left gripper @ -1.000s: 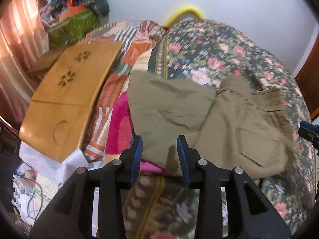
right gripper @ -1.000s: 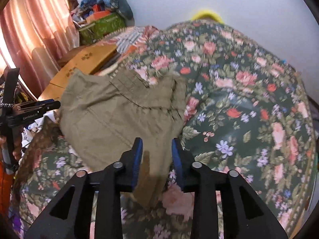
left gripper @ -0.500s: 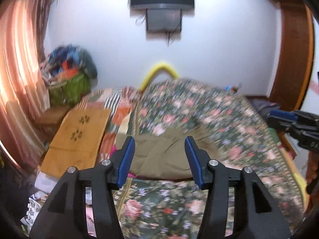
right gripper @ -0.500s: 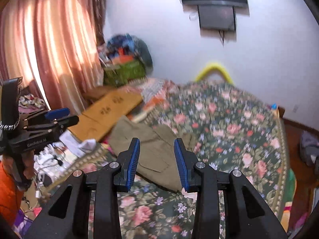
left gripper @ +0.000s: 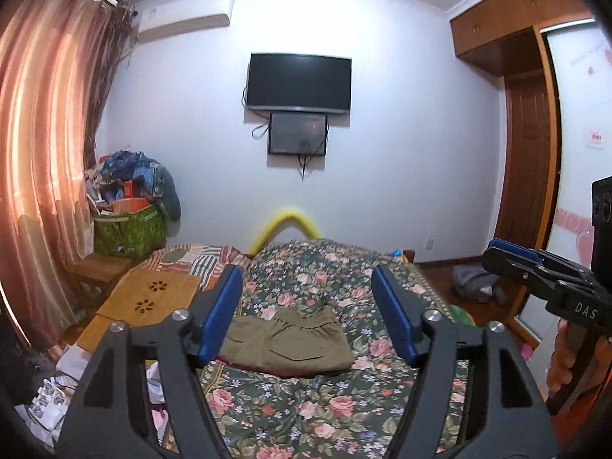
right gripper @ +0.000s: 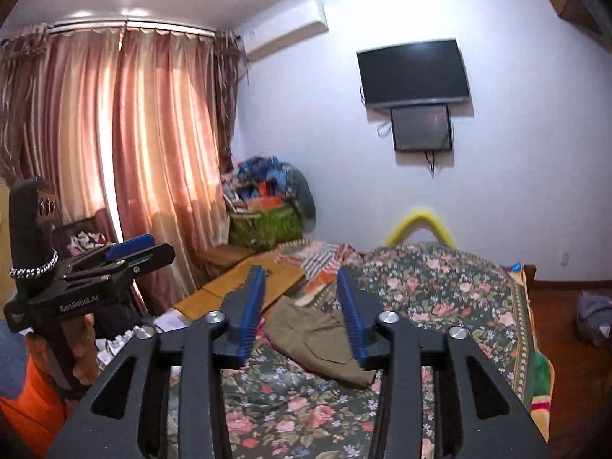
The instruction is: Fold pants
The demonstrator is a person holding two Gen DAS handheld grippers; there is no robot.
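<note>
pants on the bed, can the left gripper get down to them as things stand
Probably yes: the left gripper, jaws opening and empty, hangs above the folded pants on the bed, with nothing between them.

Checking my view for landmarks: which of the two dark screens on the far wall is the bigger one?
The upper screen is bigger: wide, black and curved-looking. The lower screen hangs directly beneath it, narrower, with a cable dangling from its bottom edge.

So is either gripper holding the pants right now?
No, the folded pants lie on the floral bedspread, apart from the opening, empty left gripper and right gripper.
</note>
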